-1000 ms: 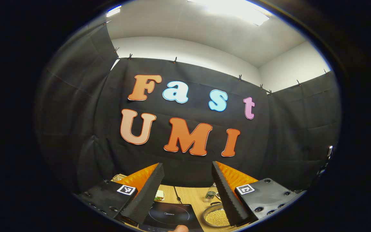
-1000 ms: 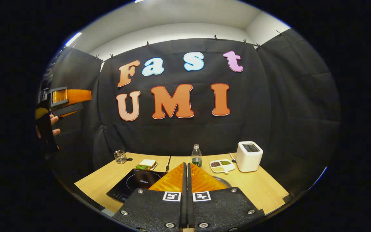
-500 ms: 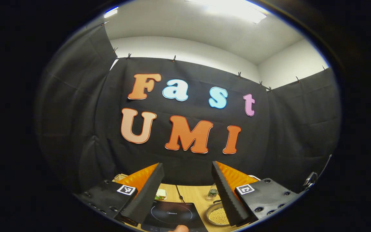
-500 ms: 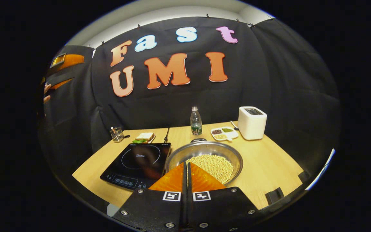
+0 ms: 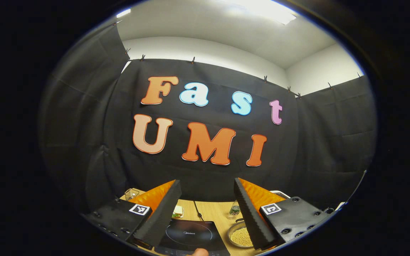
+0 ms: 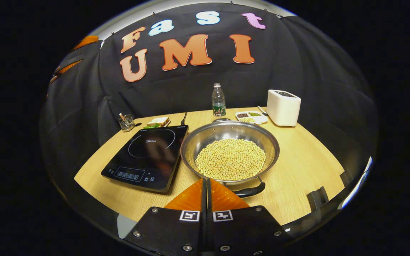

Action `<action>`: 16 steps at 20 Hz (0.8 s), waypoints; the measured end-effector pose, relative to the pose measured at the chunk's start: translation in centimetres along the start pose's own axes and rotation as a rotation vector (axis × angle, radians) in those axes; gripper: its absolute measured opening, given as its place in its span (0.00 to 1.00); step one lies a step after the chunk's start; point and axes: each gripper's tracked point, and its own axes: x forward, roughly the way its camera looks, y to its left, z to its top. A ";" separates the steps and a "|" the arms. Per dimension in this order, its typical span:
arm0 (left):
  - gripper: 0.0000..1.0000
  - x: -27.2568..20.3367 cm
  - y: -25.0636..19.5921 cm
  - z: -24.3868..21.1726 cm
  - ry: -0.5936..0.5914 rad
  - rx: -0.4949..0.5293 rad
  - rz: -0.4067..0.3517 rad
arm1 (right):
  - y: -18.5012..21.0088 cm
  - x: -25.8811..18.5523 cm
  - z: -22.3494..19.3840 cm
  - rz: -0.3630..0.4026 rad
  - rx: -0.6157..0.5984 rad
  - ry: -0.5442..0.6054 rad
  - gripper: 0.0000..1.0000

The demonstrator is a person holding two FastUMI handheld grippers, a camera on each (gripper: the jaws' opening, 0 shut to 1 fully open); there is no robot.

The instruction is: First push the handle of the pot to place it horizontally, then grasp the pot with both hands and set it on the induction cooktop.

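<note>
A steel pot point(image 6: 230, 133) holding pale beans sits on the wooden table point(image 6: 304, 167), right beside the black induction cooktop point(image 6: 148, 153). One dark pot handle point(image 6: 250, 191) points toward me and the other handle point(image 6: 221, 120) faces the back wall. My right gripper point(image 6: 206, 179) is shut and empty, its tips just short of the pot's near rim and left of the near handle. My left gripper point(image 5: 206, 181) is open and held high, with the cooktop point(image 5: 189, 234) and pot point(image 5: 239, 236) far below it. It also appears at the upper left point(image 6: 84, 42) of the right gripper view.
Along the back of the table stand a water bottle point(image 6: 218, 100), a white toaster point(image 6: 283, 107), a divided dish point(image 6: 251, 116), a sandwich plate point(image 6: 157, 122) and a wire holder point(image 6: 126, 122). A fingertip point(image 5: 198, 252) shows at the bottom edge of the left gripper view.
The right gripper has tilted down toward the table, bringing the whole pot and its near handle into sight. The left gripper view has tipped slightly downward; its fingers stay apart.
</note>
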 end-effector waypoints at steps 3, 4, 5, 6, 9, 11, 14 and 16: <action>0.98 0.0 0.1 -0.1 0.002 0.005 0.001 | 0.1 0.6 -1.6 0.005 0.001 0.046 0.00; 0.98 -0.1 0.1 -0.2 0.005 0.003 -0.001 | 0.1 0.9 -2.1 0.009 -0.001 0.061 0.00; 0.98 -0.1 0.1 -0.4 0.010 0.002 -0.003 | 0.0 1.2 -2.7 0.009 -0.004 0.076 0.00; 0.98 -0.1 0.0 -0.5 0.014 0.002 -0.003 | -0.2 1.5 -3.1 0.007 -0.007 0.090 0.00; 0.98 0.0 0.2 -0.7 0.017 0.008 0.002 | -1.3 2.3 -3.6 -0.025 -0.011 0.119 0.00; 0.98 0.0 0.2 -0.7 0.018 0.010 0.002 | -2.7 2.7 -4.0 -0.052 0.001 0.133 0.00; 0.98 0.0 0.1 -0.7 0.018 0.010 0.004 | -2.8 2.6 -4.2 -0.034 0.042 0.140 0.00; 0.98 0.1 0.0 -0.9 0.024 0.007 -0.001 | -4.0 2.9 -4.2 -0.068 0.014 0.139 0.00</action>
